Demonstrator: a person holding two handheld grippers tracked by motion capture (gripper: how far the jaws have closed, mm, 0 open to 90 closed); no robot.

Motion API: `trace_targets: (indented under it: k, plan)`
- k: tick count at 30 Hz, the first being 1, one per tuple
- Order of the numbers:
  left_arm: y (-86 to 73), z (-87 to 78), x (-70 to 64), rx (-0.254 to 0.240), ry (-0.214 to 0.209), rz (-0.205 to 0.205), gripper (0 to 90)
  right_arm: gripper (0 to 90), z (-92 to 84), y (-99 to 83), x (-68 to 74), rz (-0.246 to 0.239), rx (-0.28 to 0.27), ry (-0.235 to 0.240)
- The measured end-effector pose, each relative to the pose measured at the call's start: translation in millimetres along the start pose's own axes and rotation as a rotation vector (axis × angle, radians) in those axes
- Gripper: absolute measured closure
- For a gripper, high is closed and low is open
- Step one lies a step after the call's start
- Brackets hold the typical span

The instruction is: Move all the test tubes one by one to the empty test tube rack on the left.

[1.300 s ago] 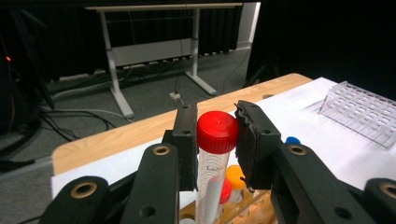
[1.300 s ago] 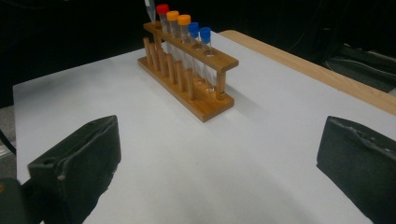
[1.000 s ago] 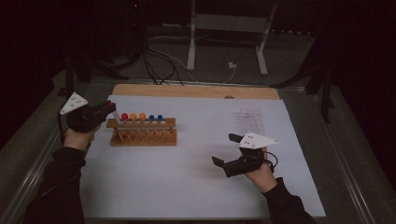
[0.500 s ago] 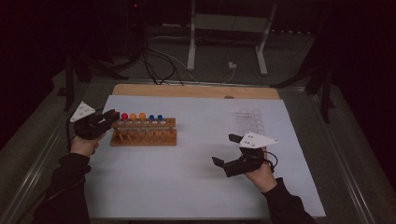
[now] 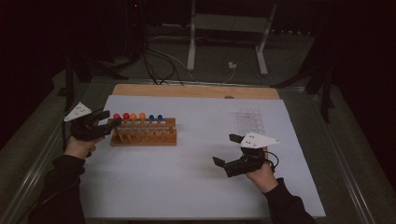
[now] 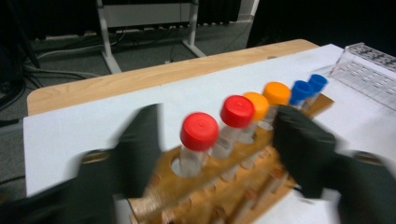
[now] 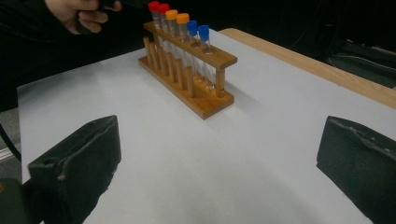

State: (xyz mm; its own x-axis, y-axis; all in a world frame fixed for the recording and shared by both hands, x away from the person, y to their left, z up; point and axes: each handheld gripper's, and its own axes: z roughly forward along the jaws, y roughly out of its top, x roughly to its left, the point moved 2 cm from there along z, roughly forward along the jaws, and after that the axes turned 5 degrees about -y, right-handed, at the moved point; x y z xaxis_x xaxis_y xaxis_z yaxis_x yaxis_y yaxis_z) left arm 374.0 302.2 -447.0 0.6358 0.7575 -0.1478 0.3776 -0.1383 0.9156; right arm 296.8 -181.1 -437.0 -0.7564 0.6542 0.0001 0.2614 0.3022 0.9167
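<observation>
Left gripper (image 6: 217, 154) has just been opening; jaws stand apart round the red-capped tube (image 6: 198, 142) at end of wooden rack (image 5: 144, 133), not pressing. Right gripper (image 7: 219, 163), well apart from rack, wide open, empty.

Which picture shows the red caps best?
The left gripper view: the red caps are close and large there. In the high view they are tiny dots, and in the right gripper view small at the rack's far end.

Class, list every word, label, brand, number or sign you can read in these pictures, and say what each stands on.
No text can be read.
Clear rack: rows of reddish marks, too small and blurred to read.
Tube caps in the wooden rack: plain red, orange and blue, no lettering.
Grey plate on the right gripper: dots, no words.
</observation>
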Motion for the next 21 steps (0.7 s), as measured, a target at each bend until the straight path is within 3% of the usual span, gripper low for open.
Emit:
trace_targets:
  k: [1, 4, 10, 11, 17, 20, 21]
  plan:
    - [-0.4, -3.1, -3.1, -0.001, 0.008, 0.001, 21.5, 0.0, -0.1, -0.3, 0.2, 0.0, 0.001, -0.002]
    - [-1.5, -12.3, -15.8, -0.019, -0.022, 0.013, 15.9, 0.0, -0.6, -2.2, 0.9, -0.001, 0.005, 0.0]
    - [-5.0, -24.7, -42.5, -0.053, -0.149, 0.048, 5.1, 0.0, -2.6, -8.6, 0.1, 0.004, 0.007, -0.017]
    - [-6.4, -25.0, -47.0, -0.049, -0.184, 0.051, 5.0, 0.0, -3.2, -10.4, -0.1, 0.007, 0.007, -0.023]
    - [-21.8, -14.6, -81.5, -0.008, -0.283, 0.085, 1.6, 0.0, -7.5, -22.7, -2.9, 0.012, 0.017, -0.055]
    - [-30.4, -8.4, -97.7, -0.003, -0.301, 0.12, 1.6, 0.0, -10.9, -29.1, -4.5, 0.019, 0.016, -0.069]
    - [-33.3, -6.9, -102.0, -0.017, -0.317, 0.112, 1.6, 0.0, -12.0, -31.6, -5.0, 0.023, 0.021, -0.074]
